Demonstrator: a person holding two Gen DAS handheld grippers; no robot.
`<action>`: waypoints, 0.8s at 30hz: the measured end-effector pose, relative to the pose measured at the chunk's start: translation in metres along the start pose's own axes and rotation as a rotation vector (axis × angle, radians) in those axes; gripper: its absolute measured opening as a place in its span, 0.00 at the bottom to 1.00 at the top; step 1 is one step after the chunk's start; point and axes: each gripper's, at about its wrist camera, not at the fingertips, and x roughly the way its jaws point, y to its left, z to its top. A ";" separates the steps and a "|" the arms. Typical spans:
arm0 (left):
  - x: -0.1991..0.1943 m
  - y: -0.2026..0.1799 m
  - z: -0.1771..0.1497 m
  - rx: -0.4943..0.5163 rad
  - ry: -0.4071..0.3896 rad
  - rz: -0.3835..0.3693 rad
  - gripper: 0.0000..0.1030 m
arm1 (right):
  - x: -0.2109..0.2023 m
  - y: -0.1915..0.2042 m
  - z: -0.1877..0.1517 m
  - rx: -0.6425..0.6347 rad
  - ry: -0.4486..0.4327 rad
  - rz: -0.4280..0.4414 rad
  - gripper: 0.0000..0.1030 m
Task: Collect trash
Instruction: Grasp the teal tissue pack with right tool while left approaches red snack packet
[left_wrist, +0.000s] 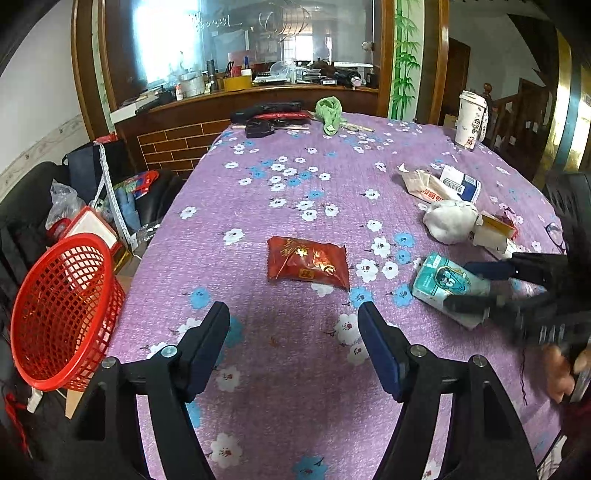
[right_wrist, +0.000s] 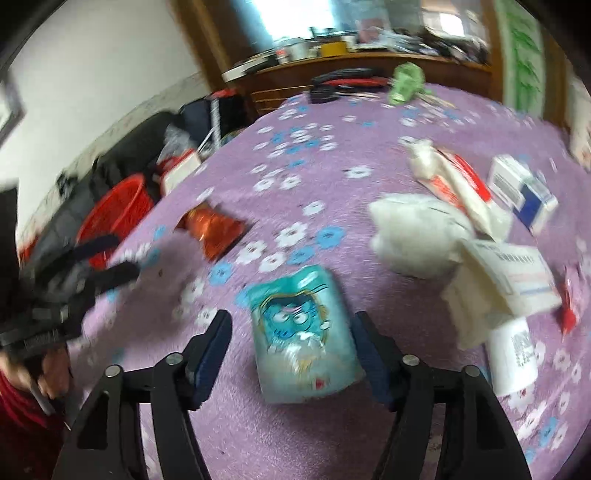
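Right wrist view: right gripper (right_wrist: 291, 354) gapes around the teal tissue pack (right_wrist: 301, 334), its long axis pointing ahead, unpinched.

A green cloth (left_wrist: 330, 112) and paper cup (left_wrist: 470, 120) (upright) sit apart.

Open cloth on the bench (left_wrist: 288, 192) ahead of the left gripper (left_wrist: 293, 317): only the red wrapper (left_wrist: 308, 263) lies there, bare cloth all round it. Right side is crowded: teal packet (right_wrist: 301, 332) sits between the right gripper (right_wrist: 291, 325) jaws, white wad (right_wrist: 413, 232), boxes (right_wrist: 522, 192) and papers (right_wrist: 506, 273) packed close beyond, narrow gaps only. Paper cup (left_wrist: 471, 120) stands near the far right edge. Red basket (left_wrist: 62, 314) hangs off the left edge, mouth unobstructed.
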 end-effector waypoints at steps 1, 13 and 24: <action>0.002 0.000 0.002 -0.005 0.006 -0.005 0.69 | 0.004 0.004 -0.002 -0.025 0.016 -0.020 0.75; 0.031 -0.004 0.024 -0.066 0.090 -0.043 0.70 | -0.008 -0.002 -0.003 -0.034 -0.063 -0.095 0.40; 0.082 -0.001 0.037 -0.189 0.160 -0.048 0.53 | -0.043 -0.023 0.007 0.100 -0.230 -0.074 0.40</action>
